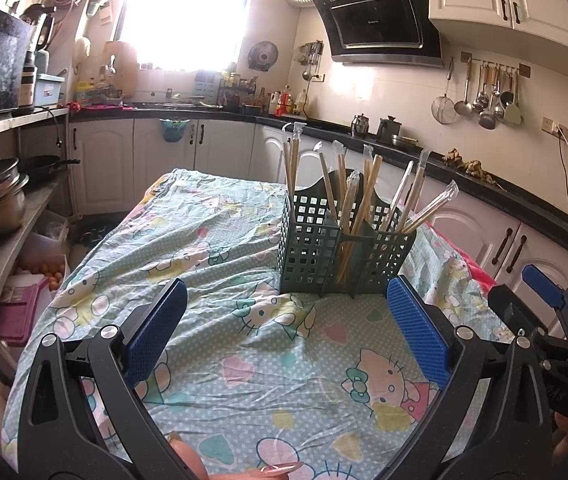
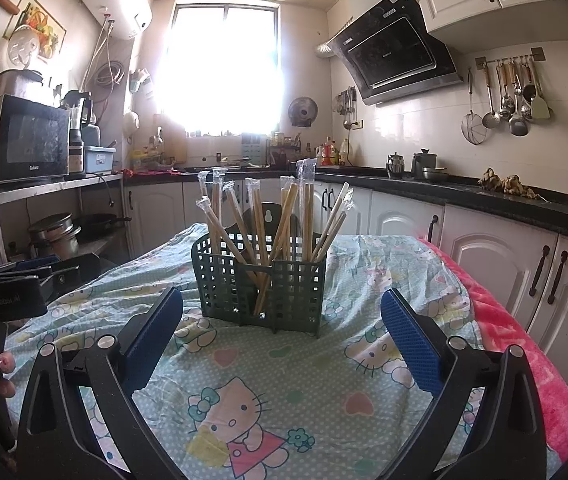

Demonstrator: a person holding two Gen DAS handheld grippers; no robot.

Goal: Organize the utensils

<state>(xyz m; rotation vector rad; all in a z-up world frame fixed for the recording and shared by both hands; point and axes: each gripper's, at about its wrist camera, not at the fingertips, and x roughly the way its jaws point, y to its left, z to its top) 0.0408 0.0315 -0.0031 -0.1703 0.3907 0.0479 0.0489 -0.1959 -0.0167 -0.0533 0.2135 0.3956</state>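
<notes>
I see one dark green plastic lattice caddy standing upright mid-table on the cartoon-cat print cloth, its compartments holding roughly eleven plastic-wrapped wooden chopstick pairs, leaning outward. My left gripper and right gripper both gape wide apart, empty, near the caddy.

Bare tablecloth before green holder; wrapped chopsticks splay above rim.
</notes>
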